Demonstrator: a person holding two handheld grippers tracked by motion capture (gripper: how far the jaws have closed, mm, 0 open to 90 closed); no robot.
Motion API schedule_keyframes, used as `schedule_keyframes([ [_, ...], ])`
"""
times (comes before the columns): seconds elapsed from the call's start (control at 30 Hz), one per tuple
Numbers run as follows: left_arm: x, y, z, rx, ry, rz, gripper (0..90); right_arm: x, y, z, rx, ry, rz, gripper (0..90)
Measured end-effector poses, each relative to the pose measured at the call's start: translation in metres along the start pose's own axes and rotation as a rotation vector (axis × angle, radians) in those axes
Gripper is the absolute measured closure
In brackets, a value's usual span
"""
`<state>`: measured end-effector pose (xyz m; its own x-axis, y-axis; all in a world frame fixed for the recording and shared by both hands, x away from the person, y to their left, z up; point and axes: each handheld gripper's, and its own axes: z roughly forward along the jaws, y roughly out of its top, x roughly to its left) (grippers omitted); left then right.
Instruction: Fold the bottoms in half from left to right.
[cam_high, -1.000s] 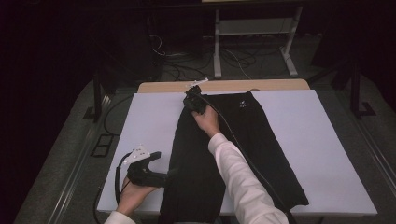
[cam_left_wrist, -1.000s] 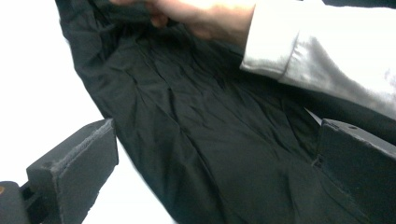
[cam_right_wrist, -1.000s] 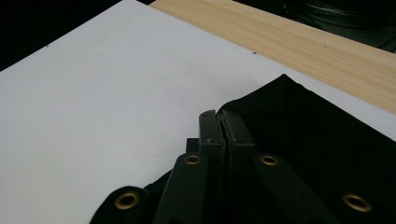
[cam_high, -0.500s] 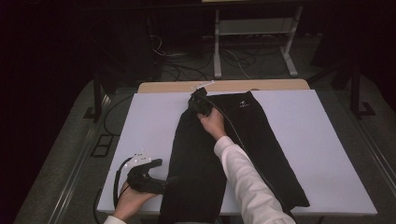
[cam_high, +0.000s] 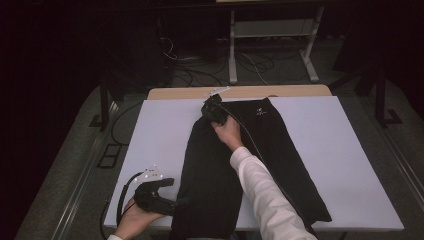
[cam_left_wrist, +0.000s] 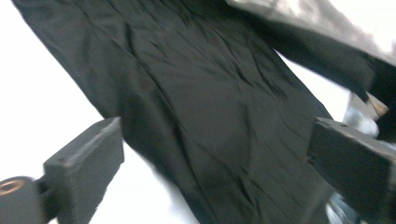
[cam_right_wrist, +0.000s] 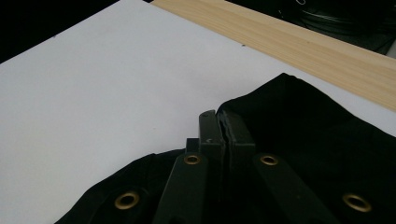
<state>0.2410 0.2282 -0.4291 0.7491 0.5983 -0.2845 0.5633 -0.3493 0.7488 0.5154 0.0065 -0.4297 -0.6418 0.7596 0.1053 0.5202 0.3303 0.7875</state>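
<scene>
We have the black trousers (cam_high: 240, 165) lying lengthwise mid-desk, waistband at 12 o'clock; our right gripper (cam_right_wrist: 219, 126) has its jaws clamped on that waistband edge, our left gripper (cam_left_wrist: 215, 158) waits wide open at the 7 o'clock hem. Folding looks barely begun; the hems run off the near edge
</scene>
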Motion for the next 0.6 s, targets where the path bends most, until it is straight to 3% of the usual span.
schedule_keyframes([
  [0.4,-0.005,-0.01,0.001,0.095,-0.045,-0.008,6.0,0.005,-0.001,-0.003,-0.015,0.012,-0.008,86.7],
  [0.6,-0.004,-0.013,0.002,0.117,-0.062,-0.032,7.4,0.005,0.001,-0.004,-0.022,0.013,-0.006,86.7],
])
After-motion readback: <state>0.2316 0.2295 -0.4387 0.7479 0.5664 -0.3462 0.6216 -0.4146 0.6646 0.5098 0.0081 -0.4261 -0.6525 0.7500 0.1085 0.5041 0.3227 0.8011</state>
